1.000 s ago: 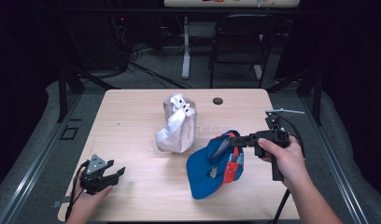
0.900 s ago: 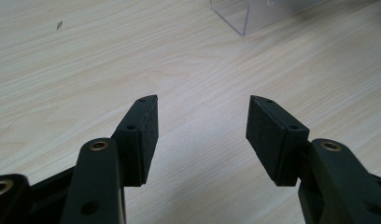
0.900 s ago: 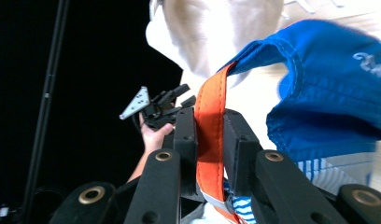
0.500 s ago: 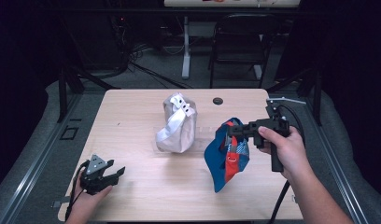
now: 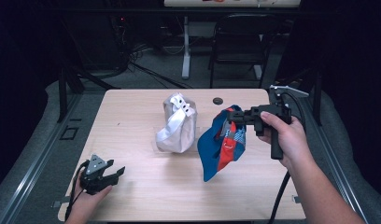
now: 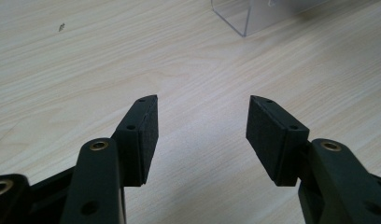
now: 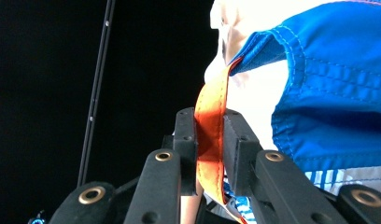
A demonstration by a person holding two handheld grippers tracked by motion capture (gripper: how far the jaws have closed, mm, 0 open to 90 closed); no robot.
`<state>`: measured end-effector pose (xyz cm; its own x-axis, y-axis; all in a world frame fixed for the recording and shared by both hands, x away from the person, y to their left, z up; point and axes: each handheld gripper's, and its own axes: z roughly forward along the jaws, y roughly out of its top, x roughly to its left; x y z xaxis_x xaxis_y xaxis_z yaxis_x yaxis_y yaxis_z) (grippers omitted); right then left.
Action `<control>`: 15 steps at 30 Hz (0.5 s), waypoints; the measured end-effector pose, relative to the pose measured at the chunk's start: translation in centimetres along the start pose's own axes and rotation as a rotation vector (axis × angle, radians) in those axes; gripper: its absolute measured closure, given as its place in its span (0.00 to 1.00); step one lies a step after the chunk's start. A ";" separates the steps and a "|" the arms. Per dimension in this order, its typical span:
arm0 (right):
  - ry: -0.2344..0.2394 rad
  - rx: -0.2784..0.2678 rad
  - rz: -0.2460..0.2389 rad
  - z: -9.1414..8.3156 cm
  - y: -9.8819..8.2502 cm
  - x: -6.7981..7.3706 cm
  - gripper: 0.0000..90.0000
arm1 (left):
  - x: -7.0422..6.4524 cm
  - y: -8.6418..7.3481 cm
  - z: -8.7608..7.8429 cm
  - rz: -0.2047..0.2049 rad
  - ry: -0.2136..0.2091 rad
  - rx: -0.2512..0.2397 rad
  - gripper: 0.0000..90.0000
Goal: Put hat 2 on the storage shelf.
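A blue and orange cloth bag (image 5: 222,145) hangs in the air above the right half of the wooden table (image 5: 132,112). My right gripper (image 5: 233,116) is shut on its orange strap (image 7: 210,140), which runs up between the two jaws beside the blue fabric (image 7: 333,93). A white-grey cloth bag (image 5: 177,125) with a pale ribbon stands upright on a clear plastic stand (image 6: 247,16) at the table's middle. My left gripper (image 5: 115,172) rests low at the front left corner, open, its pads (image 6: 146,135) wide apart over bare wood.
A small black round disc (image 5: 218,100) lies near the table's far edge. A black chair (image 5: 240,42) and a white table leg (image 5: 185,46) stand on the floor beyond the table. Dark metal frame rails run along both sides.
My right gripper has lifted the blue bag off the table and raised it, so it now hangs upright from its strap. The left gripper has stayed put.
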<state>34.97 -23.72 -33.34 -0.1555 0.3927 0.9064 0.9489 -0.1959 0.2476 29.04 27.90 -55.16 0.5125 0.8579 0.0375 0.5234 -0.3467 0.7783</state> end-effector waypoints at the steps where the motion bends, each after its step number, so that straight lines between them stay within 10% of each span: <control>1: 0.003 -0.001 -0.001 0.0 0.2 0.1 0.86 | 0.0 0.0 0.0 0.000 0.000 0.000 0.49; 15: -0.014 -0.100 0.009 -0.6 3.6 1.6 0.86 | 0.0 0.0 0.0 0.006 -0.002 0.002 0.49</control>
<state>38.02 -24.32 -30.76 -0.1423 0.4024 0.9043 0.9180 -0.2879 0.2726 29.07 27.86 -55.18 0.5166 0.8552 0.0406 0.5220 -0.3522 0.7768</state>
